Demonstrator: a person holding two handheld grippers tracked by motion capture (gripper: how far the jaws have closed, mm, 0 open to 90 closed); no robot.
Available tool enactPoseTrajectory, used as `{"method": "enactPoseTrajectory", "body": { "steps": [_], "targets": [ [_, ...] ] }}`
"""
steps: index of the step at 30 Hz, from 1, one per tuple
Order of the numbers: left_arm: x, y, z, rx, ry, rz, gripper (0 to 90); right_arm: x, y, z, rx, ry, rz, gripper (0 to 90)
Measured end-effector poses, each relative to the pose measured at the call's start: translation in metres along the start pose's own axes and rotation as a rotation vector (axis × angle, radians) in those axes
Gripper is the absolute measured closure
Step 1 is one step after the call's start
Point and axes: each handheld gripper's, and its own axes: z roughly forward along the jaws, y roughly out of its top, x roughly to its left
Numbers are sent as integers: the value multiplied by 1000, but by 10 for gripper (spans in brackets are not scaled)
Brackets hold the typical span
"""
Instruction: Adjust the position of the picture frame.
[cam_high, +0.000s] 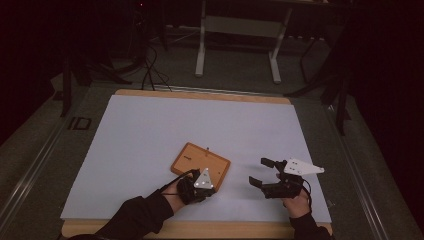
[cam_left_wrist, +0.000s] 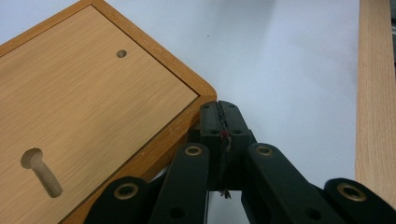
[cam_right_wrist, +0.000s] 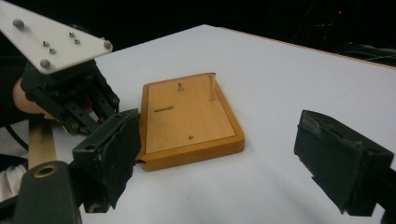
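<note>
A wooden board (cam_high: 201, 165) lies on the white sheet (cam_high: 200, 125) near the table's front. It carries an upright peg (cam_right_wrist: 212, 86), a short peg (cam_right_wrist: 180, 86), a small hole (cam_left_wrist: 122, 53) and a peg lying in a slot (cam_left_wrist: 42, 170). My left gripper (cam_high: 214, 190) is shut with nothing between its jaws. Its tip (cam_left_wrist: 219, 114) sits right at the board's (cam_left_wrist: 93, 107) near corner, touching or almost touching it. My right gripper (cam_high: 259, 172) stands open to the right of the board, jaws wide apart and empty (cam_right_wrist: 224, 154), facing the board (cam_right_wrist: 187, 116) and the left gripper (cam_right_wrist: 105, 102).
The sheet covers a wooden table whose bare edge (cam_left_wrist: 376, 107) runs close beside the left gripper. Beyond the table stand a white metal frame (cam_high: 240, 30), cables (cam_high: 150, 70) on the floor and dark stands at both sides.
</note>
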Motion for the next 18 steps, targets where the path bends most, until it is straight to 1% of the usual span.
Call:
{"method": "enactPoseTrajectory", "body": {
  "steps": [2,5,6,10,11,13,15,18],
  "targets": [
    [0,1,0,6,2,8,900,-1,-1,0,5,-2,-2,144],
    [0,0,0,8,2,9,900,-1,-1,1,6,3,6,144],
    [-3,1,1,37,-6,12,900,-1,-1,1,5,7,4,144],
    [-3,3,3,45,4,28,900,-3,-1,1,2,4,13,144],
    [-2,3,4,43,-4,21,900,-3,-1,1,5,2,12,144],
    [0,3,5,41,4,21,900,-3,-1,1,4,3,8,144],
    [2,3,6,32,-2,9,900,-2,-1,0,7,-1,5,144],
    [7,3,8,25,7,-5,900,-3,-1,0,2,-2,6,144]
  ]
}}
